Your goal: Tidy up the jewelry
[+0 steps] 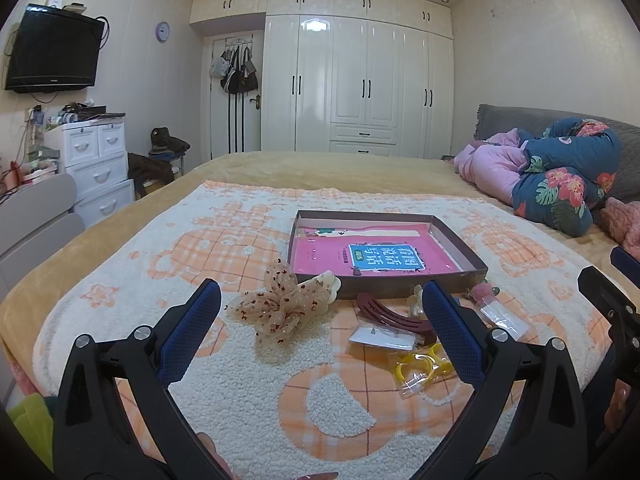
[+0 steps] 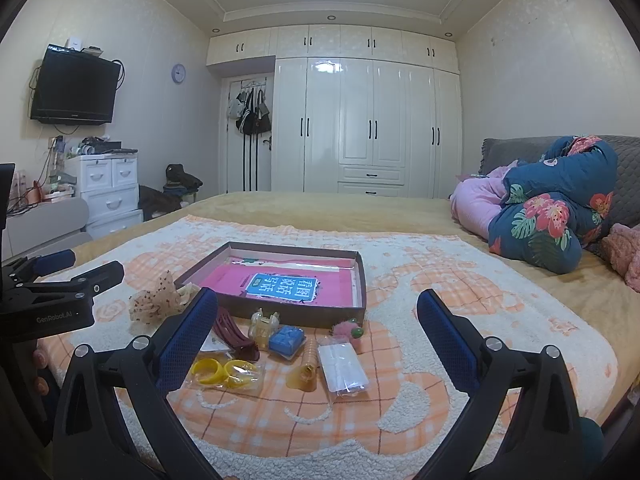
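A shallow brown box (image 1: pixel 472 258) (image 2: pixel 362 280) with a pink book inside lies on the blanket. In front of it lie a beige tulle bow (image 1: pixel 276 308) (image 2: pixel 154 300), a maroon hair clip (image 1: pixel 394 320) (image 2: pixel 234 338), yellow rings in a clear bag (image 1: pixel 420 366) (image 2: pixel 224 372), a blue piece (image 2: pixel 286 340), an amber comb (image 2: pixel 309 362), a clear packet (image 2: pixel 342 368) and a pink fuzzy clip (image 2: pixel 348 330). My left gripper (image 1: pixel 320 312) is open above the bow and clips. My right gripper (image 2: pixel 318 322) is open above the pile. Both are empty.
The orange-and-white blanket (image 1: pixel 240 400) covers a bed. Folded quilts (image 2: pixel 548 220) lie at the right. White drawers (image 2: pixel 112 196) and a wall TV (image 2: pixel 74 86) stand at the left, a wardrobe (image 2: pixel 372 128) at the back.
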Action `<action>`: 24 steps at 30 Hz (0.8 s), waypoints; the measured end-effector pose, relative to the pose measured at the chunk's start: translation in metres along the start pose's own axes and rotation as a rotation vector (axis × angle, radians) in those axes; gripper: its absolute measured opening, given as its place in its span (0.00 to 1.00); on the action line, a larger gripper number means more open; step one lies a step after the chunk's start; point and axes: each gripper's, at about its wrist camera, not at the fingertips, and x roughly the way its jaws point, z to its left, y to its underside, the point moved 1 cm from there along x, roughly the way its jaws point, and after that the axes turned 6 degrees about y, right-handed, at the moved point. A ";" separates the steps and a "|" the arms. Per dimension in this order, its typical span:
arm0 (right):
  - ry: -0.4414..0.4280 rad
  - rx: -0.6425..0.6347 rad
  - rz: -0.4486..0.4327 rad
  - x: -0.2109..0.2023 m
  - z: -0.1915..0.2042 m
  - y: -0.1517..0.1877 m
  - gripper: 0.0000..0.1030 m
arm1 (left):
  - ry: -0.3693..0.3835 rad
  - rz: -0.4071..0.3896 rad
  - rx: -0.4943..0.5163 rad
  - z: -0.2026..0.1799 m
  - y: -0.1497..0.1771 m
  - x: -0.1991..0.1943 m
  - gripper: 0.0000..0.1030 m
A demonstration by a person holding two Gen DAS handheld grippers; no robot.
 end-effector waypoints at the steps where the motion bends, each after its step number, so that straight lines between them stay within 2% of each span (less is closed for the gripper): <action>1: 0.002 0.001 0.000 0.000 0.000 0.000 0.94 | 0.000 0.000 0.000 0.000 0.000 0.001 0.90; 24: 0.009 0.008 -0.002 -0.001 -0.002 0.000 0.94 | 0.002 -0.002 0.005 0.000 -0.004 -0.006 0.90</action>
